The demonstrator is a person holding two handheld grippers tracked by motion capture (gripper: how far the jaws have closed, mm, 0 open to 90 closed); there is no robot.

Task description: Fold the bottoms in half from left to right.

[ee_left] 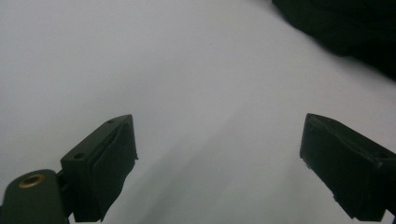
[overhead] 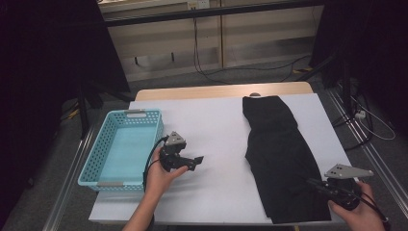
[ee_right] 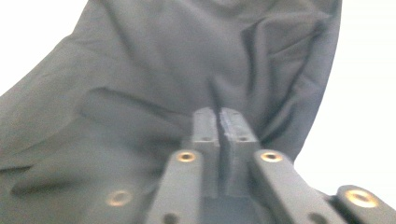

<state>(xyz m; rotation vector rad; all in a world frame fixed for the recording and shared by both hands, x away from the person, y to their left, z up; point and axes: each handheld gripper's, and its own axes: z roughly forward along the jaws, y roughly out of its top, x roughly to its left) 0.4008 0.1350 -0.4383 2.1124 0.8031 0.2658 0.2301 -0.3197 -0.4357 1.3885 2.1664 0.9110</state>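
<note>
The black garment (overhead: 281,159) lies flat on the right side of the white counter (overhead: 216,125), its long axis running from the far edge down to the near edge, widening as it comes toward us. The right hand-held gripper (overhead: 315,184) sits at the near right corner, pointing left across the garment's near end, so the cloth is directly under and ahead of it. In the right gripper view its jaws stand pressed together with hardly a sliver of gap over the dark fabric (ee_right: 187,70); whether a fold is pinched between them I cannot tell. The left hand-held gripper (overhead: 197,161) hovers mid-counter, well apart from the garment, jaws spread wide with nothing between them but bare counter (ee_left: 163,70); the garment's edge (ee_left: 345,28) lies off to its right. So the right hand is clearly the nearer one, and I'd judge the next move belongs to it, working along that long axis. On the left side sits a turquoise basket (overhead: 96,159), slotted walls, nothing in it, just beside the left hand (overhead: 161,178).
</note>
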